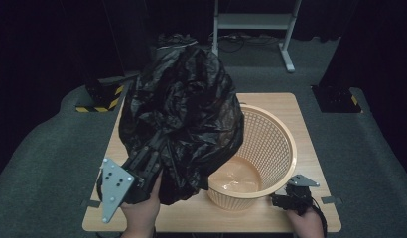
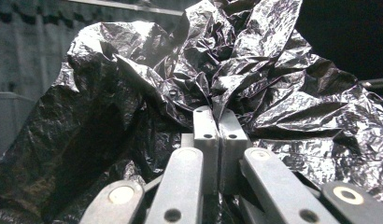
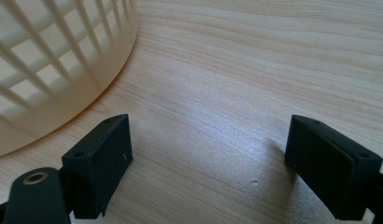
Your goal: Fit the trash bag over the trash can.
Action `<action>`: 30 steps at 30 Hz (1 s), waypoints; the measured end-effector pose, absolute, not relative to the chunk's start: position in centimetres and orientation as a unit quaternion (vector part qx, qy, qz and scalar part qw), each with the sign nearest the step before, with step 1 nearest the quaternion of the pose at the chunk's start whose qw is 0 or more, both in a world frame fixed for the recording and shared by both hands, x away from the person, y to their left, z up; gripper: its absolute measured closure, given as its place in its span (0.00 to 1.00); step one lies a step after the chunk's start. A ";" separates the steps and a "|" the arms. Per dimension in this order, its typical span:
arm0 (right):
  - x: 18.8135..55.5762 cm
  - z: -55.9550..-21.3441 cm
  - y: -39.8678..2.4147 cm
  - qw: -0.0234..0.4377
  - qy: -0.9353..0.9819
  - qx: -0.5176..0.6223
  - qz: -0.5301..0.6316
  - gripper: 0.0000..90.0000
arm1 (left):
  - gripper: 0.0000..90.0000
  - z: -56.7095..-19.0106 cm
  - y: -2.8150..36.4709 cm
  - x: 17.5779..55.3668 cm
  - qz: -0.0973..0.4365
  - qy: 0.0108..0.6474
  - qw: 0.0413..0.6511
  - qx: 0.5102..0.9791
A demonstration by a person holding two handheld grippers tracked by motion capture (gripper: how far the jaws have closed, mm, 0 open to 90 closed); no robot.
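Crinkled glossy black bag (image 1: pixel 184 114) beside round latticed plastic basket (image 1: pixel 271 148)

Bare desk (image 3: pixel 217 84) lies open between and ahead of the right fingers (image 3: pixel 98 163); basket wall (image 3: pixel 54 70) blocks their left. Crumpled black bag (image 2: pixel 255 88) walls off everything ahead of the left fingers (image 2: pixel 206 128).

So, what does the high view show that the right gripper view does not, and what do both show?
The high view alone shows the black plastic bag raised above the table, pinched by the left claw, and the inside of the basket. The right gripper view alone shows, from close up, the right claw with its jaws standing wide apart and nothing between them. Both show the cream lattice basket and the wooden table.
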State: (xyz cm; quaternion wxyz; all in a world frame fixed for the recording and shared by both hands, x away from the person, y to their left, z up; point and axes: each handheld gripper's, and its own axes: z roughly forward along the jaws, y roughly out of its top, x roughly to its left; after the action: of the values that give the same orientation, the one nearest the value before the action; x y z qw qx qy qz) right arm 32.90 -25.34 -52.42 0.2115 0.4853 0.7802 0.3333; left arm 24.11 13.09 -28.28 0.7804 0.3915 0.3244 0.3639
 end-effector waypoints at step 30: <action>32.9 -52.4 -25.4 0.211 0.782 0.482 0.335 0.16 | 0.83 -28.0 5.2 25.2 0.304 0.300 0.770 0.473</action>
State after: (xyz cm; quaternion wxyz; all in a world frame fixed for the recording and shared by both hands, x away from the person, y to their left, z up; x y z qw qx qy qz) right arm 32.87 -25.39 -52.43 0.2107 0.4819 0.7816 0.3353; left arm 25.22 5.21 -28.01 0.7704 0.4735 0.2999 0.3040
